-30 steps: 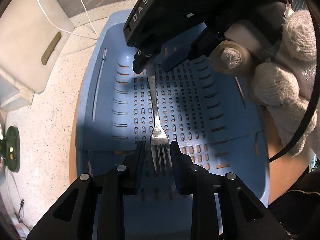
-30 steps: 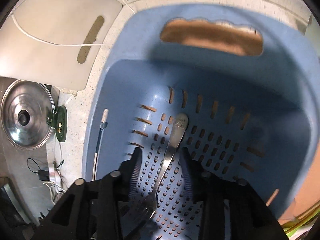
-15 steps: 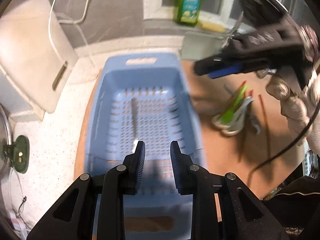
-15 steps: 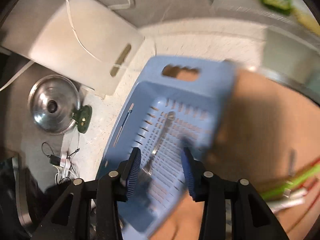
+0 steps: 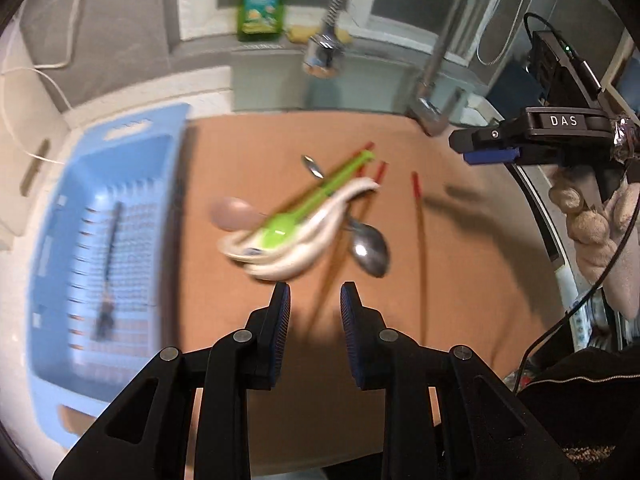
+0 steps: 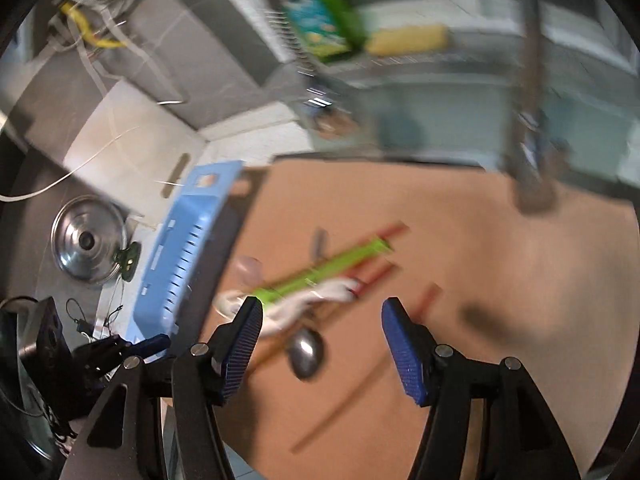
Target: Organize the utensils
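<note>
Both tools are empty: the left tool [image 5: 315, 307] narrowly parted, the right tool [image 6: 322, 322] just opening wider. Spoons [image 5: 368, 246] and chopsticks [image 5: 418, 224] lie on the brown surface [image 5: 460, 280]; a fork [image 5: 108, 264] lies in the blue basket [image 5: 52, 240].

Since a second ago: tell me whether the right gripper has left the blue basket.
Yes. The right gripper, jaws just opening and empty, now hangs over the utensil pile on the brown mat, right of the blue basket; the fork stays inside.

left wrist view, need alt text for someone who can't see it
The empty left gripper hovers over a brown mat strewn with a green utensil, white spoons, a metal spoon and red-tipped chopsticks. A blue basket at left holds one fork.
</note>
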A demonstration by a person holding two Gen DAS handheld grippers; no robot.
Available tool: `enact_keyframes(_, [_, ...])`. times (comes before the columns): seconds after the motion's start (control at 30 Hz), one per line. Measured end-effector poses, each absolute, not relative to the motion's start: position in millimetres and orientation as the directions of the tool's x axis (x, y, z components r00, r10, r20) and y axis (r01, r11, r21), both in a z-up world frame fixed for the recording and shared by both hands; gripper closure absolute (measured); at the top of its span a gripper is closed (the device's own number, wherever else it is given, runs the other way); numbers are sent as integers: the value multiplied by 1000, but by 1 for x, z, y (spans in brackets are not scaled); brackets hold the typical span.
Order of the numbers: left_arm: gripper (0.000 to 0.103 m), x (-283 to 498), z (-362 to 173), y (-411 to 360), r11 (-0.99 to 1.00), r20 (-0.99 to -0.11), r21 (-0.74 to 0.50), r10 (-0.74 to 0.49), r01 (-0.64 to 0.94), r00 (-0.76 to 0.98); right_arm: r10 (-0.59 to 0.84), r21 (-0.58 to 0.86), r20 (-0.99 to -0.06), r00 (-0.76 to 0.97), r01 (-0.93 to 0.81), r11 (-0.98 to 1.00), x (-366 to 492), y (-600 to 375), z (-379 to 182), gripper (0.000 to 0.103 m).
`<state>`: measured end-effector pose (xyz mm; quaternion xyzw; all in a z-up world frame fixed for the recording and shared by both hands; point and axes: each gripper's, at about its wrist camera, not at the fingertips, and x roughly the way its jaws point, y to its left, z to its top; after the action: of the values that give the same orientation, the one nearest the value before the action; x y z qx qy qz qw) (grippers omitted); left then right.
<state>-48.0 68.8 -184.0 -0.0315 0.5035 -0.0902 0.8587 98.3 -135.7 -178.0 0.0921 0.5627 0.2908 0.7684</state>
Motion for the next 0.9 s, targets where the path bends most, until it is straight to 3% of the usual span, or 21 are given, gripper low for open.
enact_keyframes(0.4, [79,-41,-217,16,954,-874,-256,-296,153,385,542,518,-838,66,-219,827,93,-162,-235,51])
enact_keyframes(0.57, [79,-41,-215,22,965,-889,-179,-242,190,389,526,514,-849,47,-159,843,94,-154,-251,62])
enact_keyframes(0.83, [79,-20,-227,47,968,-903,-153,-219,200,370,469,460,-882,55,-122,880,92,-136,-265,66])
enact_keyframes(0.9, [86,-13,-234,49,970,-911,-136,-202,202,359,451,441,-890,65,-126,889,92,-133,-264,66])
